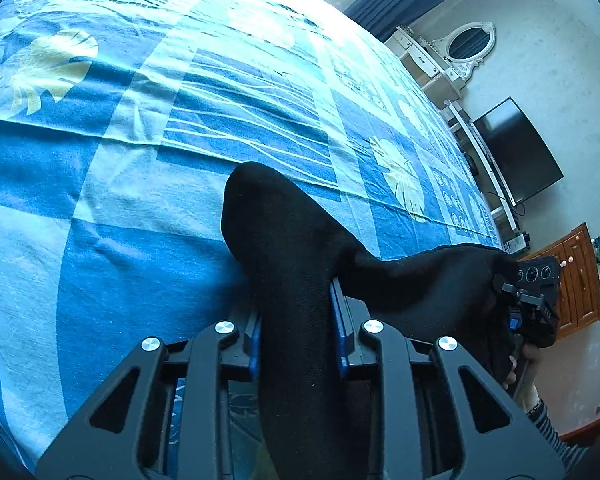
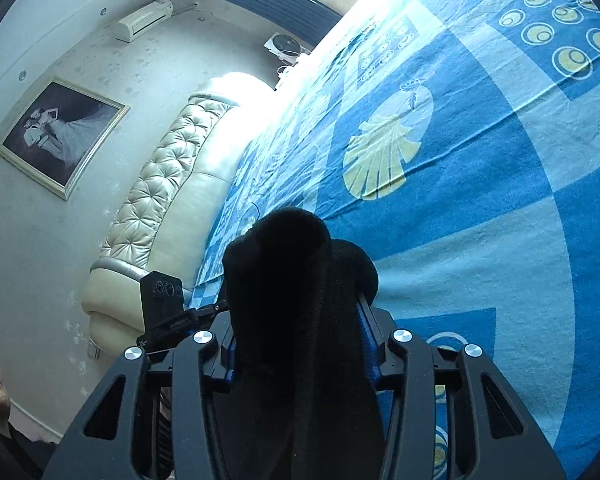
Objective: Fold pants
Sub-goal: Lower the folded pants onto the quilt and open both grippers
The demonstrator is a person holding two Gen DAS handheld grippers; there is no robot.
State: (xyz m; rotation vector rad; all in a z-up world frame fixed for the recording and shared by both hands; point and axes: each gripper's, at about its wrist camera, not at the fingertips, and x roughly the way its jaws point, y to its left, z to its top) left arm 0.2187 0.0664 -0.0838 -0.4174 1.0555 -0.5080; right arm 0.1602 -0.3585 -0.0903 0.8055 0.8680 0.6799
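Assessing progress: the fold is judged to be at an early stage; the garment is held up, not laid flat, and no finished crease is seen.

Pants: black pants (image 1: 300, 264) are held above the bed, bunched into a thick roll through each gripper; a span of the cloth is seen running from the left gripper across to the right one.

Left gripper: the left gripper (image 1: 296, 332) is clenched on a bundle of the black cloth, which fills the gap between the blue pads (image 1: 342, 320) and stands up beyond them.

Right gripper: the right gripper (image 2: 300, 344) is likewise clamped on a wad of the pants, with cloth rising past the fingertips; in the left view it is seen at the far end of the cloth span (image 1: 528, 308).

Bed: a blue patterned bedspread (image 1: 140, 160) is spread flat, only lightly wrinkled, below both grippers.

Done: both ends are taken up and secured.

Left: the garment is yet to be spread or doubled over and set down on the bedspread.

Uncertain: which part of the pants each gripper holds (waist or hem) cannot be told, the cloth being uniformly dark and crumpled.
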